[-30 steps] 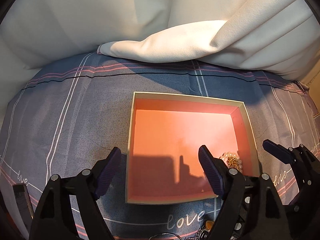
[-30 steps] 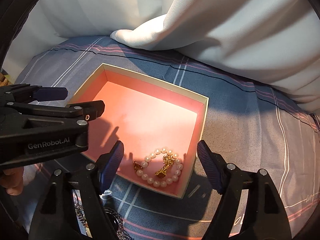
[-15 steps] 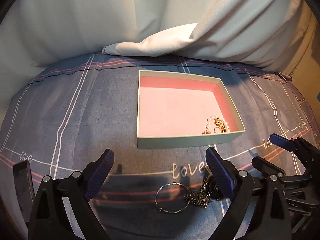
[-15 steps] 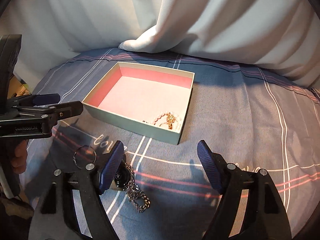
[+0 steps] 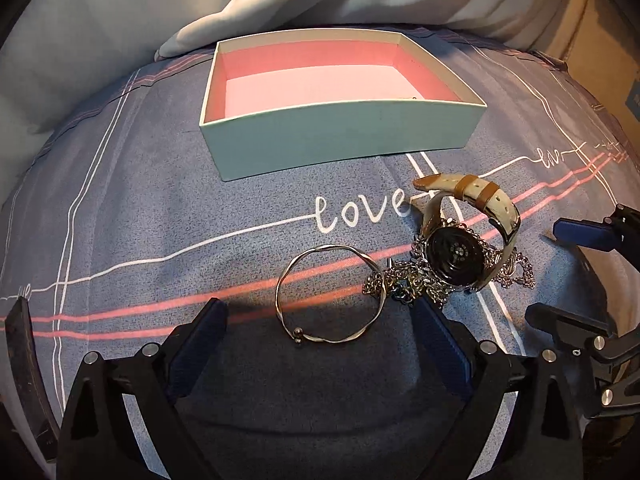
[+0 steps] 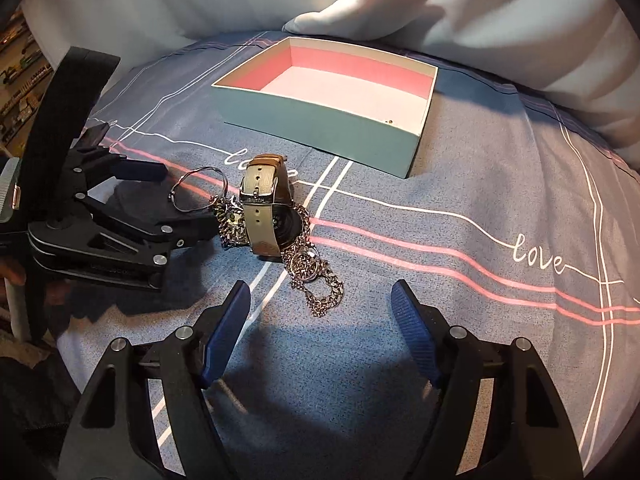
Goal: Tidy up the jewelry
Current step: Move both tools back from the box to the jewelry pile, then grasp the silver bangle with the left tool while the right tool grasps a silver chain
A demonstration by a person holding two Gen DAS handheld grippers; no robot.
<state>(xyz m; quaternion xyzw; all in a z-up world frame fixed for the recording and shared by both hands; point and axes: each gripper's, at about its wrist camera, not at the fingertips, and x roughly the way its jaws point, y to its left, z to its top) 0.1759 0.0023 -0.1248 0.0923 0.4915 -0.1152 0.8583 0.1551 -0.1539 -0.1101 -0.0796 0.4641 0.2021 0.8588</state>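
A blue-grey bedsheet (image 5: 120, 208) with pink and white lines bears the cursive word "love" (image 5: 360, 210). On it stands a pale box (image 5: 340, 136) with a pink lining. Nearer lie a watch (image 5: 460, 236) on a tangled chain (image 6: 316, 276), and just beside them a thin twisted bangle (image 5: 330, 294). The left gripper (image 5: 320, 344) is wide open around the bangle's near edge; the right gripper (image 6: 320, 332) is wide open, holding nothing, just short of the chain.
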